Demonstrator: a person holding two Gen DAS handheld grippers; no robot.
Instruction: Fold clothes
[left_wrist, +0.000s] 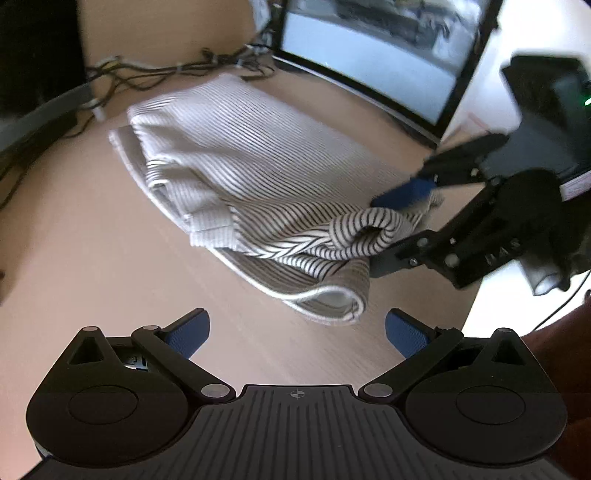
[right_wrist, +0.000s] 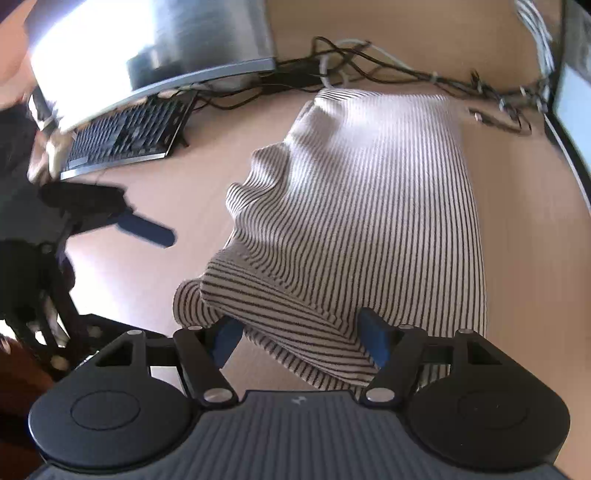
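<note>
A black-and-white striped garment lies partly folded on a light wooden desk. My left gripper is open and empty, just short of the garment's near hem. My right gripper comes in from the right in the left wrist view, its jaws spread around a bunched fold of the striped cloth. In the right wrist view the garment fills the middle and its near fold sits between my right gripper's blue pads. The left gripper shows at the left there, clear of the cloth.
A curved monitor stands behind the garment at the right. A tangle of cables runs along the desk's back edge. A keyboard lies under a second monitor to the left. The desk's rounded edge is near the right gripper.
</note>
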